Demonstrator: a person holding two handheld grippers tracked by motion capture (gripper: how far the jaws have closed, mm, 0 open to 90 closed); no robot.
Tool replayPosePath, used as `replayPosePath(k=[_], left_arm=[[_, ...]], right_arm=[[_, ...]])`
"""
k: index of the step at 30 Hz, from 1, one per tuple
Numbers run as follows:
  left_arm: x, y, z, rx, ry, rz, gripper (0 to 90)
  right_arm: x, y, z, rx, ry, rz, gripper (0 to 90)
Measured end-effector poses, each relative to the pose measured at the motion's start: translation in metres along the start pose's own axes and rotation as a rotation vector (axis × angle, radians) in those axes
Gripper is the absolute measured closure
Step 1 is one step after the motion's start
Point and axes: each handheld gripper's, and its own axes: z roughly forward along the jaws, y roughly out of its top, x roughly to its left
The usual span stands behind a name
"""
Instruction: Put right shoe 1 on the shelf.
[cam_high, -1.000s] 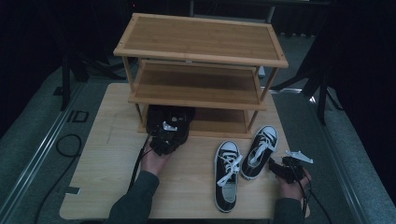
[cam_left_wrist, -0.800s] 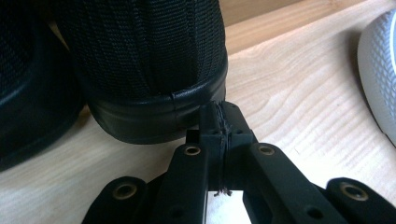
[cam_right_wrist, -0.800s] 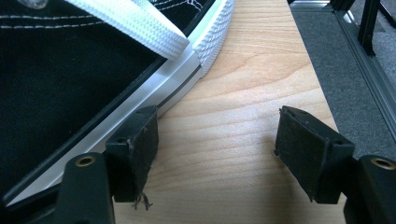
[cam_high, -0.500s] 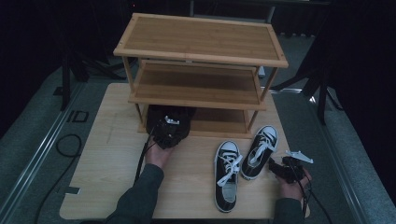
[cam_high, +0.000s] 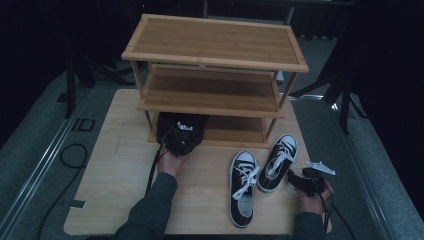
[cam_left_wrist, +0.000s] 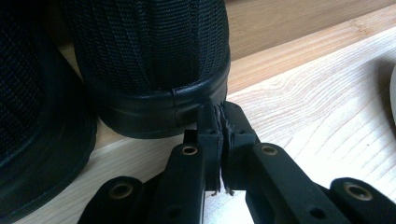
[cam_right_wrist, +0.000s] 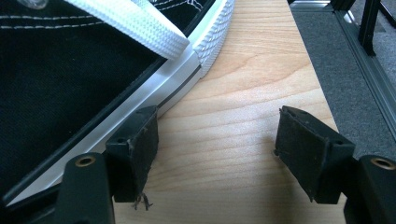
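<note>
Wooden table (cam_high: 120, 165) — grey carpet (cam_high: 35, 150), black cable (cam_high: 70, 156) beside it.

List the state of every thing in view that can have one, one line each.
Left tongs: jaws together, just been opening slightly, nothing between them, tips at the heel of a black shoe.
Black shoes: upright on the rack's bottom shelf.
Right tongs: open, holding nothing, one jaw against a sneaker's sole.
Black-and-white sneakers: upright on the table, laced, side by side.
Wooden rack: standing, top and middle shelves bare.

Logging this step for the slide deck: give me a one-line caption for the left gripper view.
Left tongs, jaws together with nothing between them, tips at the heel of a black mesh shoe on the wooden rack's bottom shelf.
</note>
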Motion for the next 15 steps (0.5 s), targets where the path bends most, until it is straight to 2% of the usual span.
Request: replayPosePath(k=[4, 9, 13, 15], left_arm=[[0.001, 0.0, 0.0, -0.008, -0.015, -0.002, 82.5], [0.005, -0.005, -0.006, -0.009, -0.012, 0.019, 68.5], [0.013, -0.015, -0.016, -0.013, -0.023, 0.043, 62.0], [0.019, -0.023, -0.021, -0.023, -0.033, 0.04, 61.3]], right_arm=[[0.0, 0.0, 0.0, 0.0, 0.0, 0.0, 29.6], [0.0, 0.0, 0.0, 0.0, -0.001, 0.0, 29.6], [0.0, 0.0, 0.0, 0.0, -0.001, 0.0, 29.6], [0.0, 0.0, 0.0, 0.0, -0.001, 0.0, 29.6]])
